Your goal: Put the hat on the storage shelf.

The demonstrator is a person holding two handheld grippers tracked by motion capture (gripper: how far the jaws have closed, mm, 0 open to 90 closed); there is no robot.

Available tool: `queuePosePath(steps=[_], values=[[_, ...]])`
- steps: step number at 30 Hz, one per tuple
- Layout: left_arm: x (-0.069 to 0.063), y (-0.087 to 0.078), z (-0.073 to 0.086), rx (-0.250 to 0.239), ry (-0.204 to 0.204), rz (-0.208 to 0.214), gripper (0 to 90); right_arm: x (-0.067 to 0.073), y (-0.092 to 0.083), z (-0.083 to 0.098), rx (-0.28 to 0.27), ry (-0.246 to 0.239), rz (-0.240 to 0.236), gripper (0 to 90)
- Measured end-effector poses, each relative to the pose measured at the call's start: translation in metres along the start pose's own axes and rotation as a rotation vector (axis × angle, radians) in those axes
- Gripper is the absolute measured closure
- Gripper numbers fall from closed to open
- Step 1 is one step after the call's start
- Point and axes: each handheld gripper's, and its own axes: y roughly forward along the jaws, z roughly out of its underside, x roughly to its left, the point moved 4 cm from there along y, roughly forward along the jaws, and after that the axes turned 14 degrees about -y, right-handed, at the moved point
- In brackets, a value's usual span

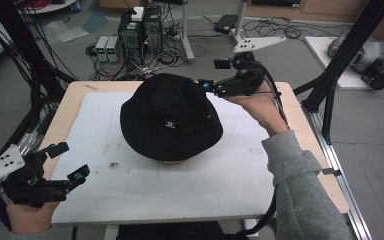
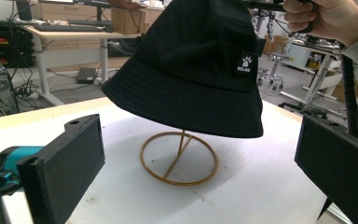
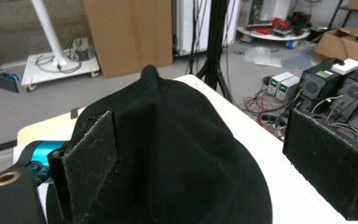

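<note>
A black bucket hat [image 1: 170,117] with a small white logo sits on a gold wire stand [image 2: 179,158] in the middle of the white mat [image 1: 130,185]. My right gripper [image 1: 214,75] is open at the hat's far right side, level with the crown. In the right gripper view the hat [image 3: 168,140] lies below and between the spread jaws of that gripper [image 3: 205,158]. My left gripper [image 1: 68,161] is open and empty at the table's near left, well apart from the hat. In the left gripper view that gripper [image 2: 199,140] faces the hat [image 2: 191,60].
The mat covers most of the light wooden table [image 1: 65,107]. Black frame posts [image 1: 340,65] rise at the right and cables [image 1: 20,60] hang at the left. Computer boxes [image 1: 140,30] and wires lie on the floor behind the table.
</note>
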Motion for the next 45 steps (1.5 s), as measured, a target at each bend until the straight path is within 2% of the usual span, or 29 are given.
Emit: queuePosePath(steps=[1, 3, 4, 8, 12, 14, 18, 20, 21, 22, 23, 29, 32, 36, 41, 45], values=[[0.0, 0.002, 0.0, 0.001, -0.004, 0.0, 1.7, -0.002, -0.007, 0.003, -0.022, 0.007, 0.021, 9.6], [0.002, 0.004, 0.001, 0.008, -0.003, 0.0, 1.7, -0.003, -0.011, 0.005, -0.041, 0.012, 0.022, 9.6], [0.002, 0.005, 0.002, 0.012, -0.003, 0.0, 1.7, -0.005, -0.017, 0.009, -0.065, 0.022, 0.037, 9.6], [0.002, 0.014, 0.006, 0.028, -0.003, 0.005, 1.7, -0.01, -0.026, 0.02, -0.062, 0.045, 0.06, 9.6], [0.002, 0.019, 0.006, 0.035, 0.001, 0.008, 1.7, -0.012, -0.039, 0.039, -0.048, 0.06, 0.099, 9.6], [0.002, 0.021, 0.007, 0.036, 0.0, 0.009, 1.7, -0.011, -0.042, 0.041, -0.047, 0.06, 0.107, 9.6], [0.002, 0.025, 0.008, 0.035, -0.005, 0.013, 1.7, -0.008, -0.056, 0.055, -0.024, 0.063, 0.158, 9.6], [0.001, 0.028, 0.009, 0.036, 0.004, 0.01, 1.7, -0.007, -0.06, 0.057, -0.022, 0.067, 0.166, 9.6], [0.001, 0.029, 0.009, 0.036, 0.005, 0.011, 1.7, -0.006, -0.065, 0.063, -0.024, 0.067, 0.191, 9.6], [0.001, 0.029, 0.009, 0.036, 0.005, 0.011, 1.7, -0.006, -0.065, 0.063, -0.024, 0.067, 0.191, 9.6], [0.001, 0.029, 0.009, 0.035, 0.006, 0.01, 1.7, -0.005, -0.071, 0.071, -0.021, 0.07, 0.21, 9.6], [0.002, 0.03, 0.008, 0.029, 0.003, 0.008, 1.7, -0.001, -0.081, 0.086, -0.023, 0.088, 0.242, 9.6], [0.002, 0.03, 0.008, 0.03, 0.007, 0.006, 1.7, 0.0, -0.089, 0.097, -0.029, 0.13, 0.267, 9.6], [0.003, 0.031, 0.009, 0.033, 0.0, 0.006, 1.7, 0.003, -0.096, 0.107, -0.044, 0.153, 0.277, 9.6], [0.004, 0.03, 0.009, 0.036, -0.002, 0.004, 1.7, 0.01, -0.1, 0.117, -0.02, 0.122, 0.3, 9.6], [0.005, 0.029, 0.009, 0.031, -0.002, 0.001, 1.7, 0.017, -0.105, 0.125, -0.023, 0.122, 0.312, 9.6]])
